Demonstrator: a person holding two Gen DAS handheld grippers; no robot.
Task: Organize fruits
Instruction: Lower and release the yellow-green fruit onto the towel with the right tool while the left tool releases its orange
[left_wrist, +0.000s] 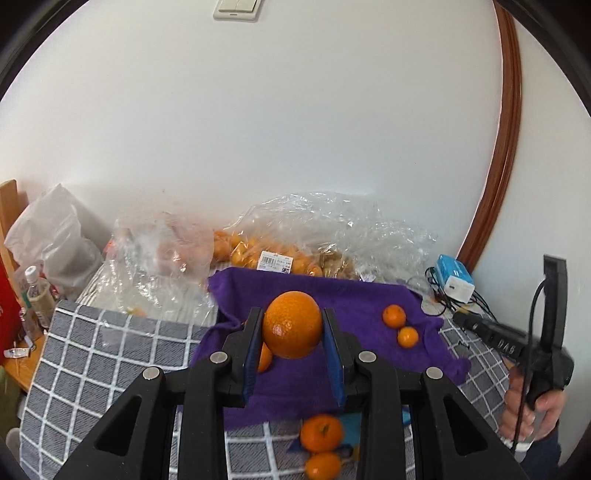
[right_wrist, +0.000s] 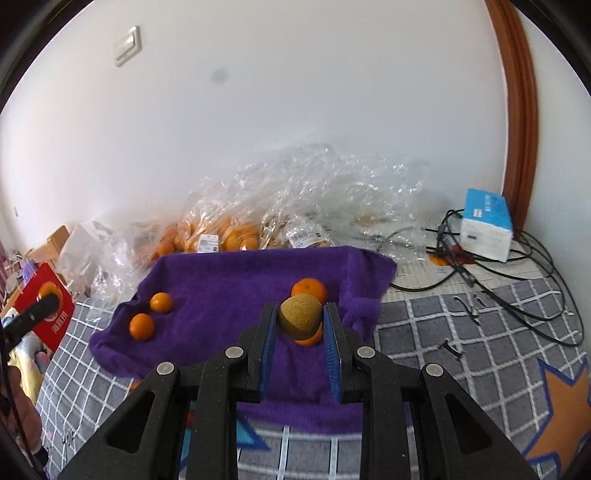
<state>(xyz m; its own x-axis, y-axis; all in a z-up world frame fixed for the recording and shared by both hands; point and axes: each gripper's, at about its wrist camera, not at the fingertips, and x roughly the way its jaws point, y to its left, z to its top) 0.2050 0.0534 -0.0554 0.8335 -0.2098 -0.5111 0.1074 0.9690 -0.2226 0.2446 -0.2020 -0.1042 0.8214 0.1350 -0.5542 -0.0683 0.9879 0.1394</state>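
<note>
My left gripper (left_wrist: 293, 325) is shut on a large orange (left_wrist: 292, 324) and holds it above the purple towel (left_wrist: 362, 295). Two small mandarins (left_wrist: 394, 316) (left_wrist: 407, 336) lie on the towel to the right, and another mandarin (left_wrist: 265, 357) sits under the left finger. My right gripper (right_wrist: 300, 320) is shut on a brown kiwi (right_wrist: 300, 320) above the purple towel (right_wrist: 221, 280). Mandarins lie on it at the left (right_wrist: 160, 302) (right_wrist: 141, 326) and just behind the kiwi (right_wrist: 309, 290).
Clear plastic bags of oranges (left_wrist: 258, 251) (right_wrist: 221, 232) lie by the wall behind the towel. Two mandarins (left_wrist: 321, 432) (left_wrist: 323, 466) lie on the checked cloth (left_wrist: 110, 350). A blue-white box (right_wrist: 487, 224) and black cables (right_wrist: 517, 280) sit at right. A red box (right_wrist: 48, 314) stands at left.
</note>
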